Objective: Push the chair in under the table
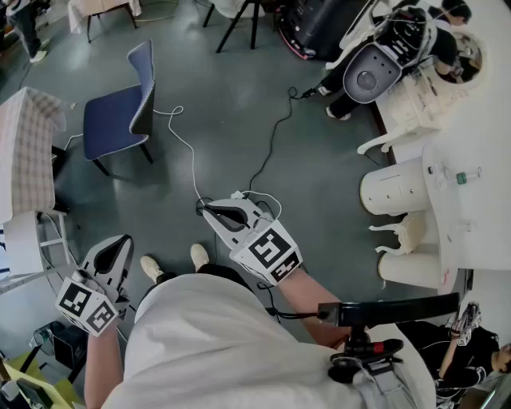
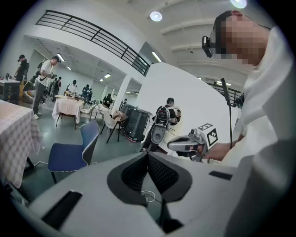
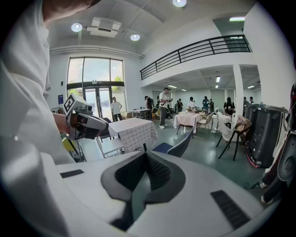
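The blue chair (image 1: 120, 116) stands on the grey floor at the upper left, its seat turned toward the checked-cloth table (image 1: 28, 148) at the left edge, with a gap between them. Both grippers hang near my body, well short of the chair. My left gripper (image 1: 120, 244) is low at the left and my right gripper (image 1: 207, 211) is near the middle; both are shut with nothing between their jaws. The left gripper view shows its shut jaws (image 2: 148, 155), the chair (image 2: 69, 155) and the table (image 2: 16, 134). The right gripper view shows shut jaws (image 3: 146, 155), the chair (image 3: 178, 147) and the table (image 3: 132, 132).
A white cable (image 1: 188, 148) and a black cable (image 1: 271, 144) trail over the floor between me and the chair. White machines (image 1: 399, 188) line the right side. Dark chair legs (image 1: 239, 24) stand at the top. My shoes (image 1: 152, 268) show below.
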